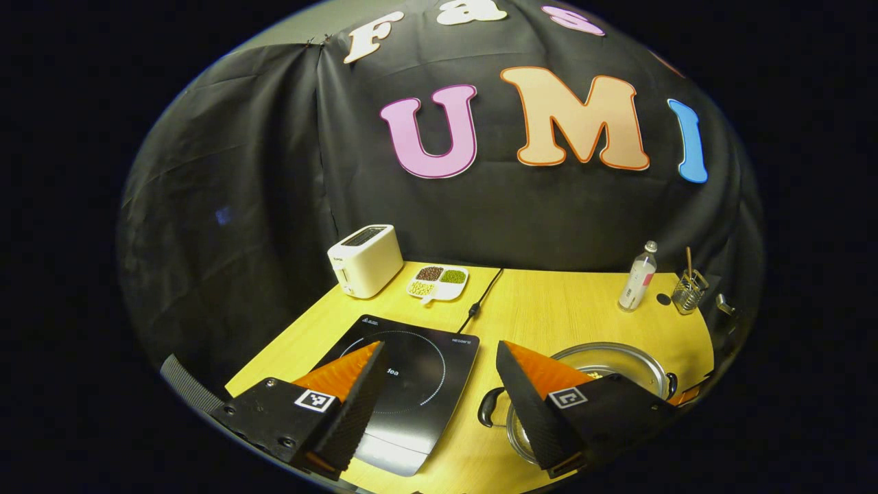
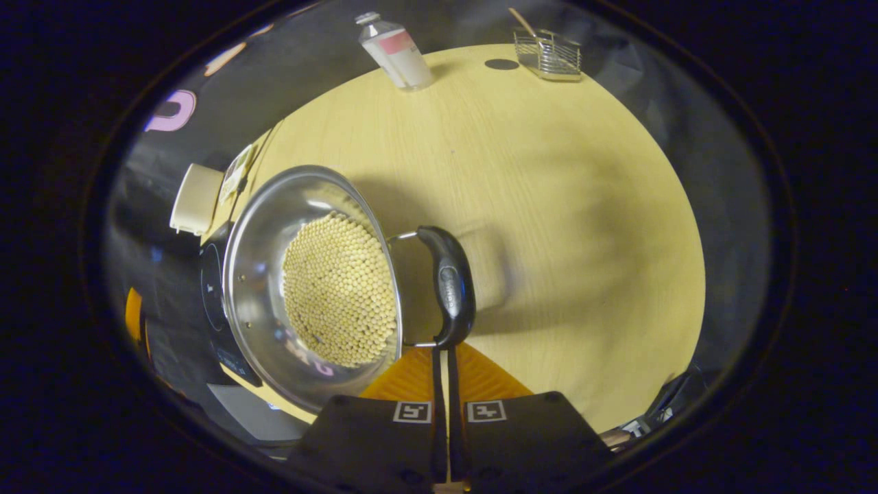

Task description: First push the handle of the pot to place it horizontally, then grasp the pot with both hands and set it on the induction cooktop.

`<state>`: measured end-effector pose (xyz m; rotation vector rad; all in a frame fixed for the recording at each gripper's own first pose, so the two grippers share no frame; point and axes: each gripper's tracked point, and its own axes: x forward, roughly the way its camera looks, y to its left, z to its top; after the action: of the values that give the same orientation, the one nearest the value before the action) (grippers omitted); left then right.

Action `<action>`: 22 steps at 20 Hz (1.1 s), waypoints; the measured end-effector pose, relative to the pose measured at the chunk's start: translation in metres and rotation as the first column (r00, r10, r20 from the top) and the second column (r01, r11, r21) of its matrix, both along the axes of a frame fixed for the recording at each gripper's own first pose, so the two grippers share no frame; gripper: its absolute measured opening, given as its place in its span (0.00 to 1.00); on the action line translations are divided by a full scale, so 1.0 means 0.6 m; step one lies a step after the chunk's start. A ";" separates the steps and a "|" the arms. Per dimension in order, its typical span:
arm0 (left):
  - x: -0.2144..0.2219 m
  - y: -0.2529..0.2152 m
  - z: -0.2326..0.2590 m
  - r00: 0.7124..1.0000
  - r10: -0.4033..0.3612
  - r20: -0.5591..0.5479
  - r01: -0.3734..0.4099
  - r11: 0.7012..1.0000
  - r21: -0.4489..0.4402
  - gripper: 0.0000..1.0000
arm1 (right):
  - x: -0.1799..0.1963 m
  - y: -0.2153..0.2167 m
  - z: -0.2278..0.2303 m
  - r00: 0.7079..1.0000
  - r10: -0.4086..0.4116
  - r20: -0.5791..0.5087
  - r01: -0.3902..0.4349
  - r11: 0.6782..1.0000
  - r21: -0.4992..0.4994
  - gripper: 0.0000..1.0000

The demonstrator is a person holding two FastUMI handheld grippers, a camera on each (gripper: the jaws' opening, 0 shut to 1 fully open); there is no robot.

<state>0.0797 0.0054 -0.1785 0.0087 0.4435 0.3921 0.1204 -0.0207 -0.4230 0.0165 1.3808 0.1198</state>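
In the left gripper view, the left hand-held gripper (image 1: 439, 374) hangs above the near edge of the light wooden counter (image 1: 569, 309) with its fingers wide apart and nothing between them. Below its left finger lies the flat black induction cooktop (image 1: 418, 377), a cord running from its far edge toward the wall. To the right of the cooktop, partly behind the right finger, stands the round stainless steel pot (image 1: 610, 360), apart from the cooktop, with a black loop handle (image 1: 488, 406) on the side facing it. At the back of the counter stand a white toaster (image 1: 365, 260), a white divided dish of beans (image 1: 439, 281), a clear plastic bottle (image 1: 638, 276) and a small wire holder (image 1: 687, 291).

In the right gripper view, the right hand-held gripper (image 2: 446, 353) has its fingers pressed together, their tips just at the lower end of the pot's other black handle (image 2: 451, 285); whether they touch it I cannot tell. The pot (image 2: 260, 274), holding pale round beans (image 2: 336, 288), sits left of that handle on the counter (image 2: 549, 206), the cooktop's edge (image 2: 209, 281) beyond it. The toaster (image 2: 195, 199), bottle (image 2: 396, 49) and wire holder (image 2: 550, 53) lie farther off.
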 end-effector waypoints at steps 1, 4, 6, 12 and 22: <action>0.000 -0.002 -0.003 1.000 0.003 -0.005 -0.003 1.000 -0.009 0.97 | -0.002 -0.001 0.003 1.000 -0.001 -0.001 0.001 1.000 0.009 0.05; -0.006 -0.002 -0.013 1.000 0.008 -0.018 -0.008 0.999 -0.034 0.97 | -0.004 -0.009 0.011 1.000 -0.002 -0.002 0.002 1.000 0.028 0.14; -0.010 0.000 -0.023 0.999 0.004 -0.035 -0.006 0.999 -0.052 0.97 | -0.003 -0.023 0.025 1.000 -0.012 0.001 0.012 0.999 0.043 0.19; -0.032 -0.014 -0.088 0.979 -0.092 -0.180 0.067 0.988 -0.136 0.98 | -0.022 -0.039 0.066 1.000 0.008 -0.027 -0.003 0.987 0.161 0.94; 0.015 -0.067 -0.208 0.808 -0.375 -0.455 0.240 0.914 -0.327 0.97 | 0.050 0.012 0.075 0.997 0.069 0.029 -0.074 0.961 0.267 0.94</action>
<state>0.0887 -0.0348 -0.3034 -0.0658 1.0061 -0.0063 0.1506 -0.0135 -0.3778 0.1915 1.3372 0.3661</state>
